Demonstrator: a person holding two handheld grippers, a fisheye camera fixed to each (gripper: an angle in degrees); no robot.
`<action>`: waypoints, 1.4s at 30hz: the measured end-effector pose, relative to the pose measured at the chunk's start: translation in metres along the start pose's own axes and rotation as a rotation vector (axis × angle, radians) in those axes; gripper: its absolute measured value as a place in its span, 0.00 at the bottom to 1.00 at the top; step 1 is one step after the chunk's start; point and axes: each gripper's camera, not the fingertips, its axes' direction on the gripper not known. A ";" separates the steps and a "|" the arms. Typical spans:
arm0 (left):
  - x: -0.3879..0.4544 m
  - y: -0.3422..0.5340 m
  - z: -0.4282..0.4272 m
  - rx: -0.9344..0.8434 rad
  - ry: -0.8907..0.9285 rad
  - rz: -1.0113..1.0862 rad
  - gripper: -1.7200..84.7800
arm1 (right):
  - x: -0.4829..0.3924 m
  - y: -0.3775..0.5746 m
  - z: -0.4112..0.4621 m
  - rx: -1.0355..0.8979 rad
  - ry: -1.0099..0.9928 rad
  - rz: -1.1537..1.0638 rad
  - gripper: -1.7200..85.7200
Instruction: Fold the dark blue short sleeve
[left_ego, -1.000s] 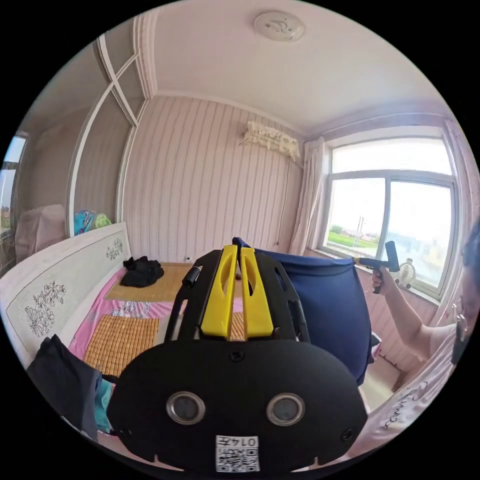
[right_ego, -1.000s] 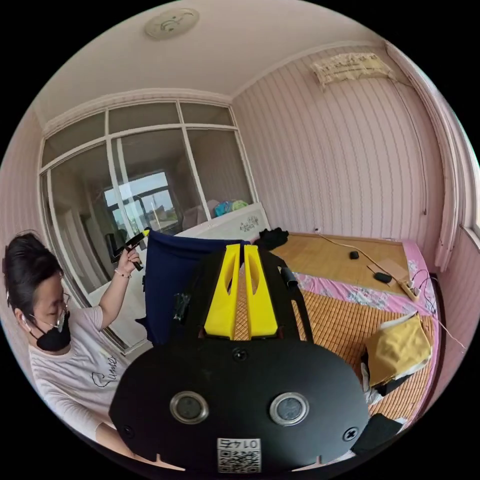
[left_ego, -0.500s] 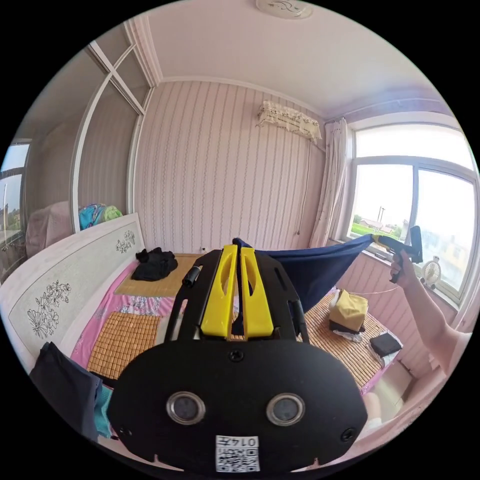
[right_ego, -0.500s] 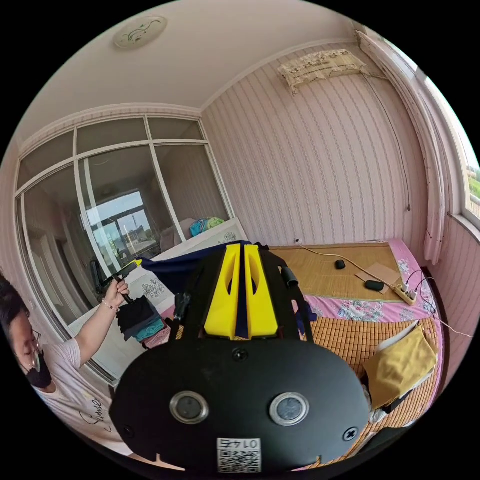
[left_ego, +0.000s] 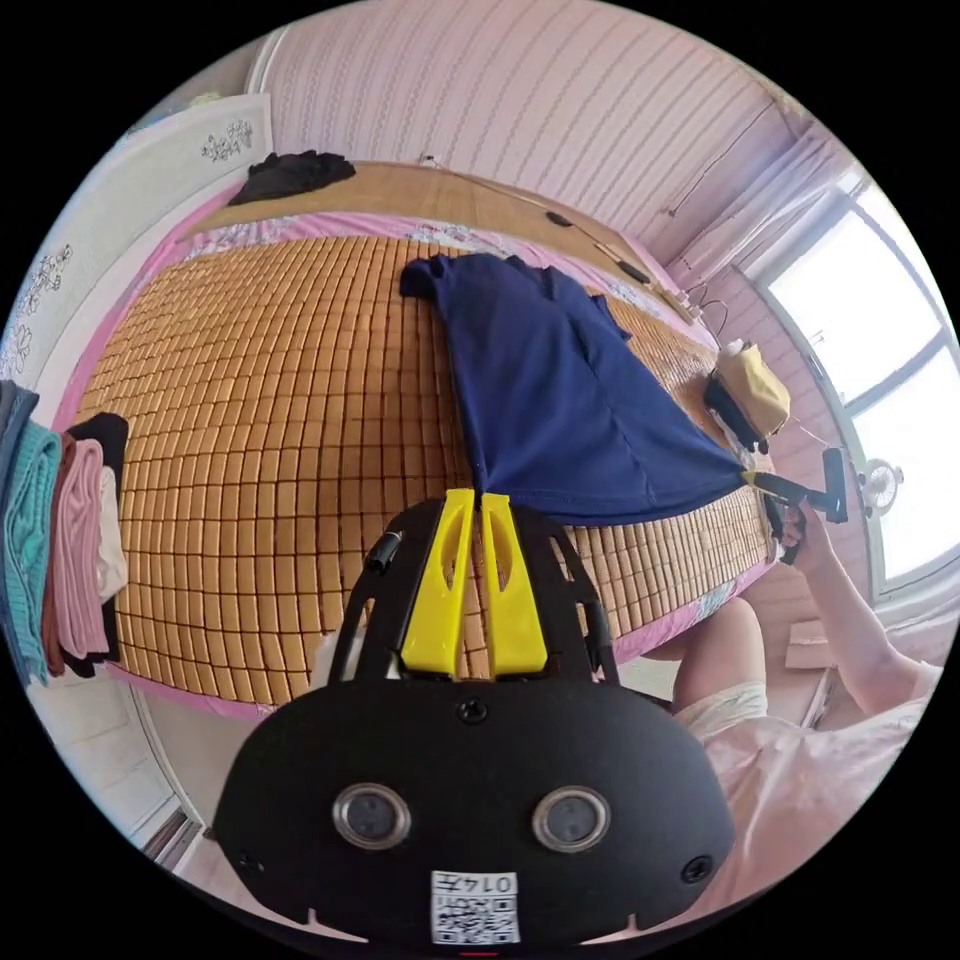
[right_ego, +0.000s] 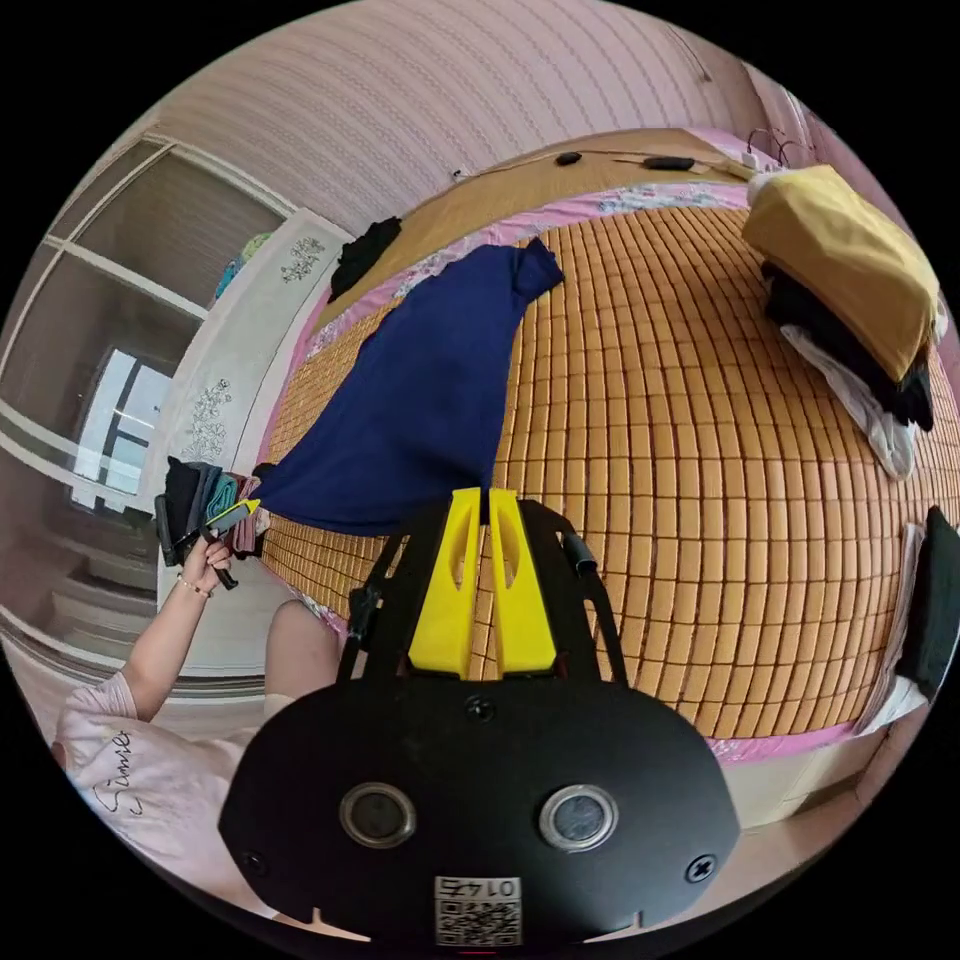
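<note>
One dark blue short sleeve (left_ego: 560, 400); two claws (left_ego: 478, 495) (right_ego: 486, 492); two clothing stacks (left_ego: 60, 540) (right_ego: 850, 290); one bamboo mat (left_ego: 290, 400).

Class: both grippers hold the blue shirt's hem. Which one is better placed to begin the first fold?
Neither clearly: left gripper and right gripper each pinch a hem corner of the dark blue shirt, spread on the mat.

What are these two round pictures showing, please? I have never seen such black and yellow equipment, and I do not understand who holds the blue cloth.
A person holds one hand tool in each hand. Each tool carries a fisheye camera, so each picture looks along one tool. The left gripper and the right gripper each have two yellow jaws, closed on the hem corners of the dark blue short-sleeved shirt. The shirt's far part lies on the woven bamboo bed mat. In each view the other gripper shows at the side. A yellow folded cloth tops one pile and stacked folded clothes lie at the mat's other edge.
</note>
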 end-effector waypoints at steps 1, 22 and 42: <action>0.001 0.001 0.010 -0.039 -0.022 0.007 0.01 | 0.006 0.004 0.012 -0.035 0.007 0.028 0.03; 0.054 -0.015 0.025 -0.327 -0.009 0.131 0.01 | -0.023 0.030 0.028 -0.322 0.058 -0.065 0.03; 0.140 -0.202 0.046 -0.141 -0.037 0.391 0.01 | -0.043 -0.214 0.038 -0.049 0.254 -0.151 0.14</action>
